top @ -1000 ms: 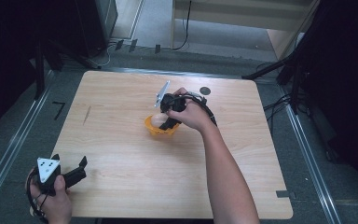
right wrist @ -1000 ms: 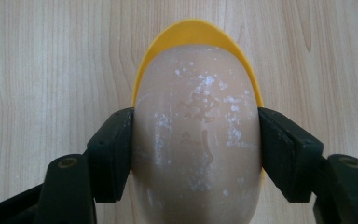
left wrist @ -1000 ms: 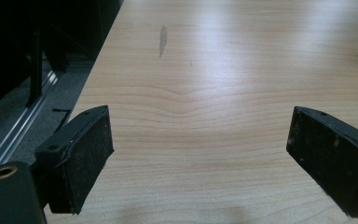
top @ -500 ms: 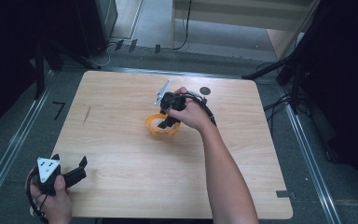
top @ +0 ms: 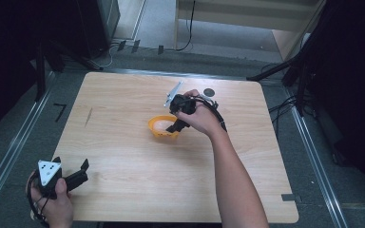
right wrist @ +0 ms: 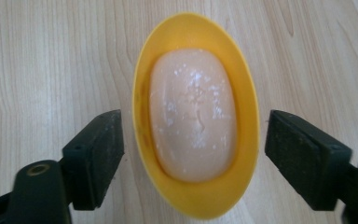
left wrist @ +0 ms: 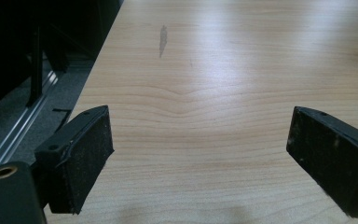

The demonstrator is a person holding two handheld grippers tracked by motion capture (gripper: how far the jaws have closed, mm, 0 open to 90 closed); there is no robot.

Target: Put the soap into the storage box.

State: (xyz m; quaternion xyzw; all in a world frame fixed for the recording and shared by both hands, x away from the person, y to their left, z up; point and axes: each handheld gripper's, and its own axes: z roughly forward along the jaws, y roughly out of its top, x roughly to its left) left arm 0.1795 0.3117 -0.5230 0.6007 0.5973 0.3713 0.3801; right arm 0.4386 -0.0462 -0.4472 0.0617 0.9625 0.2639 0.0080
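Right hand-held gripper (right wrist: pixel 193 144) still jaws apart astride the yellow dish (right wrist: pixel 195 116) and soap (right wrist: pixel 193 114); left hand-held gripper (left wrist: pixel 200 154) unmoved, apart.

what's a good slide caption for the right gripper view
Open right tongs straddling a yellow oval dish holding a pale soap bar on the wooden table.

A small dark round disc (top: pixel 209 92) lies on the wooden table (top: pixel 123 109) near its far edge.
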